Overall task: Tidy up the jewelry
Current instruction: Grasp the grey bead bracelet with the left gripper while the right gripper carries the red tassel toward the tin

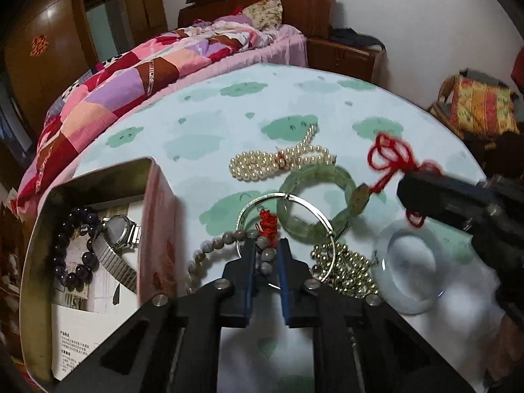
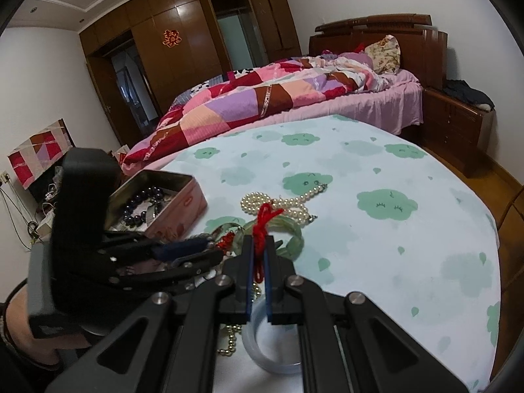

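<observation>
Our left gripper (image 1: 266, 255) pinches the grey beads (image 1: 209, 250), tin (image 1: 98, 177) just left; right gripper (image 2: 258, 262) clamps the red cord (image 2: 262, 226).

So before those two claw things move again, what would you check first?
1. Left gripper jaws closed on the grey bead bracelet: ok.
2. Silver bangle free of that grip: cannot tell; it lies against the beads.
3. Right gripper jaws shut on the red cord: ok.
4. Cord's pendant clear of the green bangle: not ok, it rests at its rim.
5. Tin box open, with room: ok; it holds a dark bead bracelet and a watch.
</observation>
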A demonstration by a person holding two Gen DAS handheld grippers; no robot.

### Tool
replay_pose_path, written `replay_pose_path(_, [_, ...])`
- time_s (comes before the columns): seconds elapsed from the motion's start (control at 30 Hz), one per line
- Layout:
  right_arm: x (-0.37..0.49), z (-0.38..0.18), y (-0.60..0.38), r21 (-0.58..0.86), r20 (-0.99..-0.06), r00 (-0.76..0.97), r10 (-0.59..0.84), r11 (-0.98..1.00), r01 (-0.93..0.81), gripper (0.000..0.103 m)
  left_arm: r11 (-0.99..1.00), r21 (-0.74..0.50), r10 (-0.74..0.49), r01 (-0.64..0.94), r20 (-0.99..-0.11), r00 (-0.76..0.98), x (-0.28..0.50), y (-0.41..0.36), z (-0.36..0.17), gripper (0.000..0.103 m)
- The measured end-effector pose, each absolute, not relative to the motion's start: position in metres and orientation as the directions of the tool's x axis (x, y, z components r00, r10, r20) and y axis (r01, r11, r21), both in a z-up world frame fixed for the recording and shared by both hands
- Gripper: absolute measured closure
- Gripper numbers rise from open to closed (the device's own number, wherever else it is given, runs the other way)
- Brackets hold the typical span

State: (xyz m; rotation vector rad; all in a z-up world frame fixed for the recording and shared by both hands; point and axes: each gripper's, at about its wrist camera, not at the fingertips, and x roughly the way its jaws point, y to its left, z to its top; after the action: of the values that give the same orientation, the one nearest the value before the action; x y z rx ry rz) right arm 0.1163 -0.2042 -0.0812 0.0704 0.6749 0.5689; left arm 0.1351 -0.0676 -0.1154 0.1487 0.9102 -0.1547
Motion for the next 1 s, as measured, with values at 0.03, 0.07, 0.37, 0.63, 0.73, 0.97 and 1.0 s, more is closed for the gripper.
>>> replay_pose_path(0.03, [0.116,-0.081,-0.204,0.239,-0.569,0.637,0.520,0.846,-0.477,0.096,0.978,0.061,-0.072,0.198,-0.794,0.604,0.135,-0.068,-0.116,0.092])
replay_pose_path(0.07, [0.115,-0.080,-0.204,0.239,-0.566,0.638,0.522,0.845,-0.479,0.096,0.979,0.055,-0.077,0.198,-0.793,0.604,0.135,-0.068,-0.116,0.093])
replay_pose_path(0.37, [0.115,-0.078,-0.203,0.236,-0.556,0.645,0.523,0.844,-0.481,0.096,0.977,0.021,-0.126,0.210,-0.741,0.659,0.120,-0.062,-0.089,0.095])
replay_pose_path(0.63, [0.110,-0.072,-0.199,0.229,-0.544,0.650,0.531,0.839,-0.494,0.096,0.981,-0.019,-0.158,0.194,-0.660,0.734,0.103,-0.044,-0.051,0.095])
replay_pose_path(0.73, [0.108,-0.068,-0.199,0.224,-0.539,0.654,0.531,0.839,-0.496,0.096,0.981,-0.030,-0.165,0.190,-0.636,0.754,0.100,-0.036,-0.040,0.095])
replay_pose_path(0.97, [0.104,-0.063,-0.193,0.215,-0.536,0.658,0.529,0.839,-0.500,0.096,0.985,-0.043,-0.159,0.166,-0.599,0.785,0.094,-0.020,-0.028,0.095])
replay_pose_path(1.0, [0.104,-0.063,-0.191,0.214,-0.536,0.656,0.531,0.838,-0.503,0.096,0.986,-0.042,-0.157,0.164,-0.594,0.789,0.093,-0.018,-0.027,0.095])
